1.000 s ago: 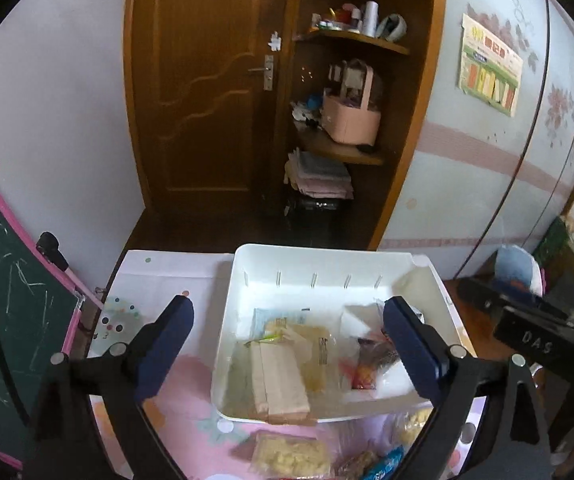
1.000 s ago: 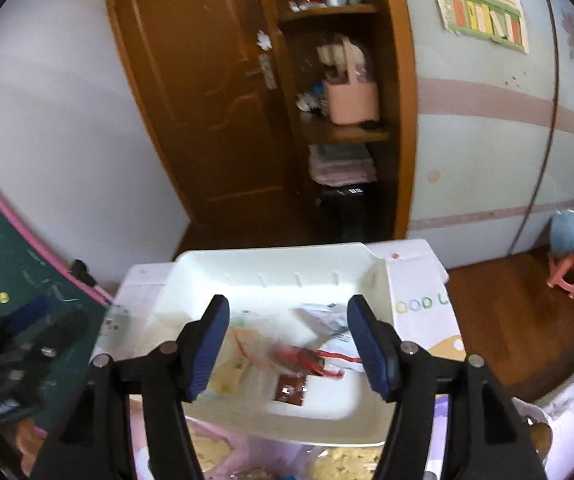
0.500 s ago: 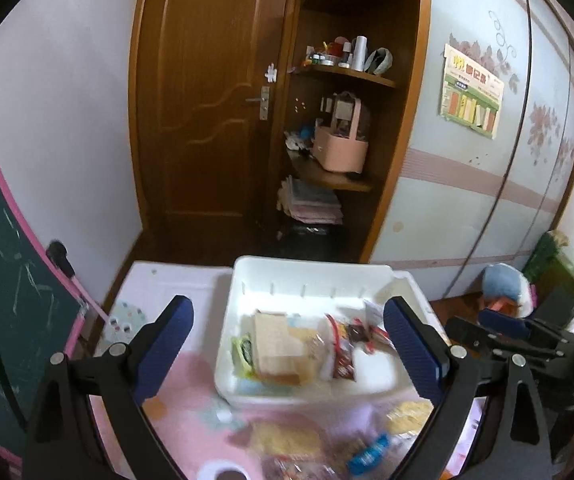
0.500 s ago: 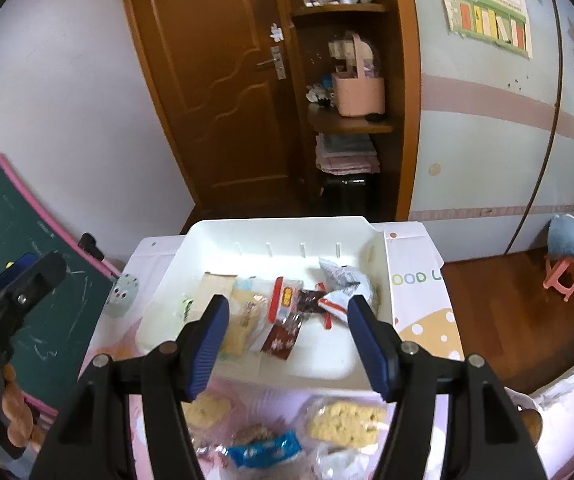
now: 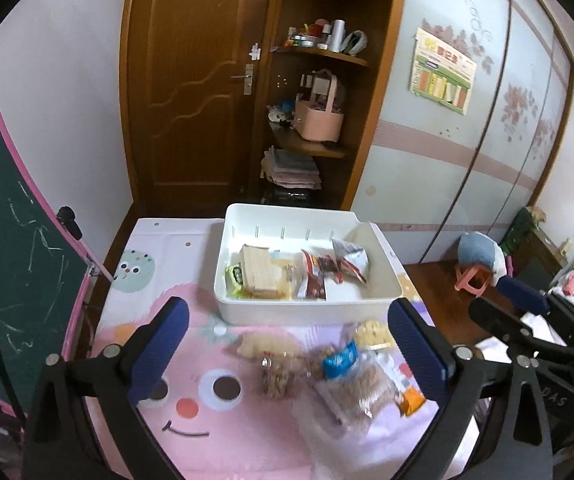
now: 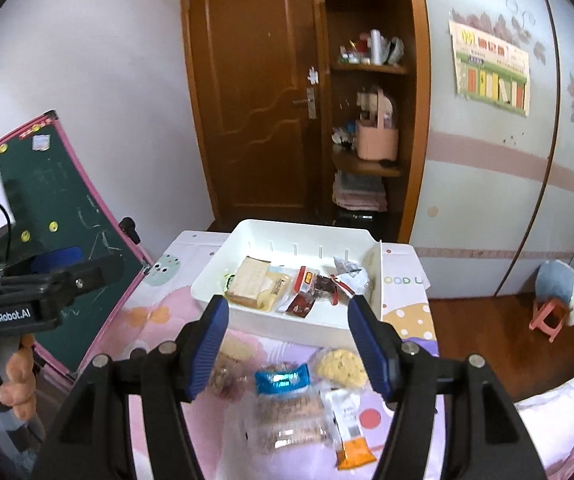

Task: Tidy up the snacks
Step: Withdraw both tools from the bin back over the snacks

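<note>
A white bin [image 5: 307, 308] [image 6: 287, 322] sits on a pink cartoon table cover and holds several snack packs, among them a tan wafer pack [image 5: 259, 270] [image 6: 249, 280] and red packets [image 6: 307, 282]. Loose snacks lie in front of it: a blue packet [image 5: 339, 358] [image 6: 283, 378], a clear bag of brown pieces [image 5: 355, 398] [image 6: 289, 416], a yellow cracker bag [image 6: 341, 364] and an orange-tipped bar [image 6: 351, 436]. My left gripper [image 5: 287, 350] is open and empty above the loose snacks. My right gripper [image 6: 289, 344] is open and empty above them too.
A green chalkboard with a pink frame [image 5: 11, 216] leans at the table's left. A wooden door [image 5: 195, 92] and open shelves [image 5: 319, 120] stand behind. A small pink stool [image 6: 549, 316] stands on the floor at right.
Both grippers have pulled back and up from over the bin. The bin now looks smaller and farther, and the loose snacks in front of it have come into view.
</note>
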`<state>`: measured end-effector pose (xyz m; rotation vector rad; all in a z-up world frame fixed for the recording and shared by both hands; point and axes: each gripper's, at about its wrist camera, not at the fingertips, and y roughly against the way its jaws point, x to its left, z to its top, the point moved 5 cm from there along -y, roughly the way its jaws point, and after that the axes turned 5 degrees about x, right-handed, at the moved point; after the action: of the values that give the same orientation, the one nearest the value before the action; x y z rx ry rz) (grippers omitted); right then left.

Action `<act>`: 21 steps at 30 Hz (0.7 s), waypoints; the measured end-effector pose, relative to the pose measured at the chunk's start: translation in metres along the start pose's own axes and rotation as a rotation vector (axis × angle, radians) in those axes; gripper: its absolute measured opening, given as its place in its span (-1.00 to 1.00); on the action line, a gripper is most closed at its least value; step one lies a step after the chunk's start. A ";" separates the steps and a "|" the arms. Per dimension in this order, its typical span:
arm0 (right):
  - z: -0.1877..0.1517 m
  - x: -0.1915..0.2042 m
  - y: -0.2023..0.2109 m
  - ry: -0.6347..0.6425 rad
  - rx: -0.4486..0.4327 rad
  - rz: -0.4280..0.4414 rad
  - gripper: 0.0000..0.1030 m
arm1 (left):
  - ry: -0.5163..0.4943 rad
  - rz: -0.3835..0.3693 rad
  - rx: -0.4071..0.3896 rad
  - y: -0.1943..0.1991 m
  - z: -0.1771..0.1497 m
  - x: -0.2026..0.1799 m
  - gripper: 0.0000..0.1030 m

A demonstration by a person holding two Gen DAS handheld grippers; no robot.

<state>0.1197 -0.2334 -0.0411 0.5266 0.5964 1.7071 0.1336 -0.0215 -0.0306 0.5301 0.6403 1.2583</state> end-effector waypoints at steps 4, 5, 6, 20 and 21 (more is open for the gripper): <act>-0.021 0.007 0.022 0.010 -0.028 0.005 0.40 | -0.019 -0.001 0.001 0.018 -0.023 -0.003 0.94; -0.027 0.009 0.025 0.014 -0.029 0.009 0.43 | -0.019 -0.008 0.001 0.022 -0.029 -0.003 0.94; -0.032 0.010 0.026 0.018 -0.027 0.010 0.45 | -0.015 -0.012 0.001 0.025 -0.034 -0.002 0.94; -0.097 -0.010 -0.033 -0.007 0.120 -0.068 0.57 | -0.002 -0.023 0.104 -0.036 -0.103 0.017 0.94; -0.102 -0.013 -0.040 -0.027 0.143 -0.059 0.57 | 0.004 -0.021 0.126 -0.048 -0.109 0.019 0.94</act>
<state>0.0882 -0.2499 -0.1452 0.6265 0.7110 1.6067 0.0941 -0.0123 -0.1436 0.6233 0.7307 1.2045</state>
